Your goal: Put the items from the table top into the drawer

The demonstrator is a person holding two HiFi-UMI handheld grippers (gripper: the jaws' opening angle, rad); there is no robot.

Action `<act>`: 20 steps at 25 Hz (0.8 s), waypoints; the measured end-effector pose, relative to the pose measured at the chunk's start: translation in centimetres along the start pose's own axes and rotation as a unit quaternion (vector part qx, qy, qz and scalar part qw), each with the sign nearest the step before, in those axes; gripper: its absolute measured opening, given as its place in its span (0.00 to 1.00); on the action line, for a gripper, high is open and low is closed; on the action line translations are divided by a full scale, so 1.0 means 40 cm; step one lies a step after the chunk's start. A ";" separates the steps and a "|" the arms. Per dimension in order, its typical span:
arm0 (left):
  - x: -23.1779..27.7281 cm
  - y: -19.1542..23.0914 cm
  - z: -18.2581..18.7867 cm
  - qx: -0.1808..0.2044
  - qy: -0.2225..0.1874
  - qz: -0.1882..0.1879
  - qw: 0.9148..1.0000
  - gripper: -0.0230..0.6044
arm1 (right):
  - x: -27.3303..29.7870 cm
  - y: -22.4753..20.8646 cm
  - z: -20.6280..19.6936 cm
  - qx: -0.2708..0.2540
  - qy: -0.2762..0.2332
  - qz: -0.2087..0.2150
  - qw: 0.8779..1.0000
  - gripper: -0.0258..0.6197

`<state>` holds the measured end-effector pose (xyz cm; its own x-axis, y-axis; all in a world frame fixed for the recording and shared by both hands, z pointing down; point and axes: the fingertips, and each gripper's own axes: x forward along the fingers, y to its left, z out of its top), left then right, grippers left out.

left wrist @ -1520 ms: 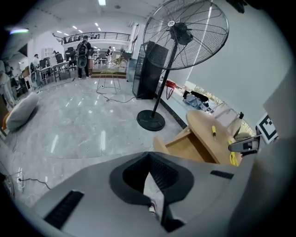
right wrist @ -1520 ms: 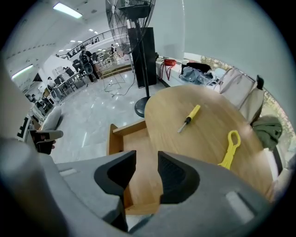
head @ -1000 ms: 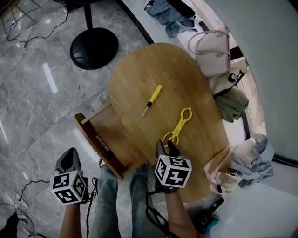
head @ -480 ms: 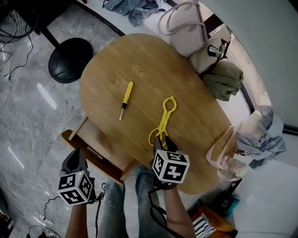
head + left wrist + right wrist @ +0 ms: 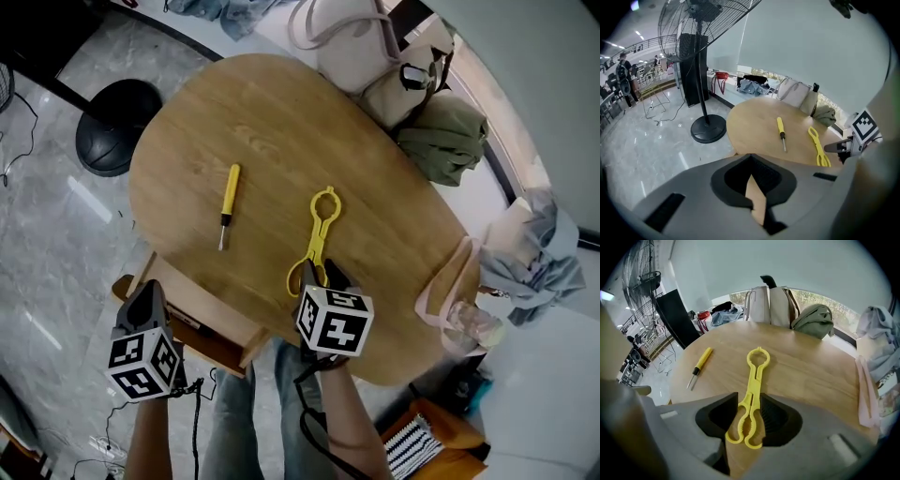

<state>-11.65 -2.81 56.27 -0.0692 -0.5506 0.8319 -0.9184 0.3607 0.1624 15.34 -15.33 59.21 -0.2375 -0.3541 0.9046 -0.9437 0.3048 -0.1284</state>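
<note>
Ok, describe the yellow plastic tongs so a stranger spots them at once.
On the oval wooden table lie two yellow things. The yellow plastic tongs are the longer one, right of the yellow-handled screwdriver. Only they have a ring at the far end and loop handles.

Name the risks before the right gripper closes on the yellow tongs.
The yellow tongs lie slim and flat between the right gripper's open fingers; closing may pinch only one handle loop or skid them off the near table edge. The screwdriver is round and could roll if nudged.
</note>
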 end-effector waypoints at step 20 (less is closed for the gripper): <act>0.078 -0.043 0.004 -0.023 0.015 0.000 1.000 0.03 | 0.109 -0.030 0.081 -0.013 0.019 -0.018 1.000 0.24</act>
<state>-10.34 -5.28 58.51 -0.0568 -0.5273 0.8478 -0.8995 0.3955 0.1857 14.71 -20.10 61.98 -0.1932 -0.3311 0.9236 -0.9453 0.3149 -0.0849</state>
